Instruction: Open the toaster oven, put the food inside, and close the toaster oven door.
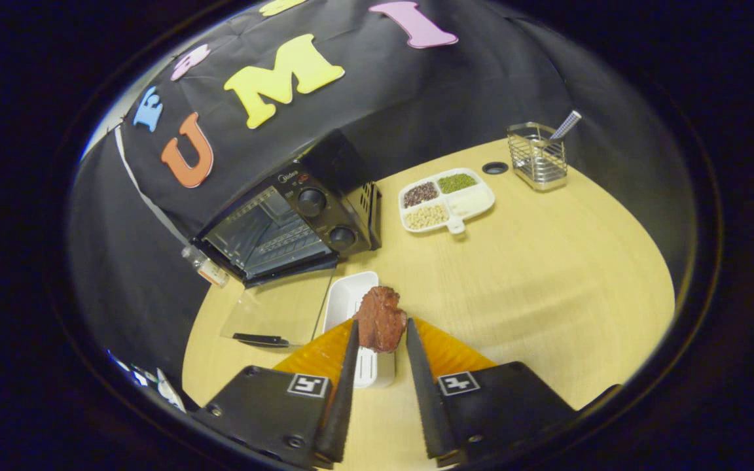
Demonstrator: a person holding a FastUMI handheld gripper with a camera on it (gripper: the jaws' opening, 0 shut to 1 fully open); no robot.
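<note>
— Wooden table [547, 294] under us; where do we stand?
— Our gripper [381, 327] is clamped on the meat [380, 319], held over the white tray [349, 302]. Oven [292, 222] door [275, 314] is already down.
— What's left?
— Carry it in, then close the door. Bean dish [446, 198] and wire holder [537, 157] sit well aside; nothing blocks our way, we judge.

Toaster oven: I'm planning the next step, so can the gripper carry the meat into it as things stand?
Probably yes. The toaster oven has its glass door folded down, the gripper is shut on the meat above the white tray, and nothing stands between.
</note>
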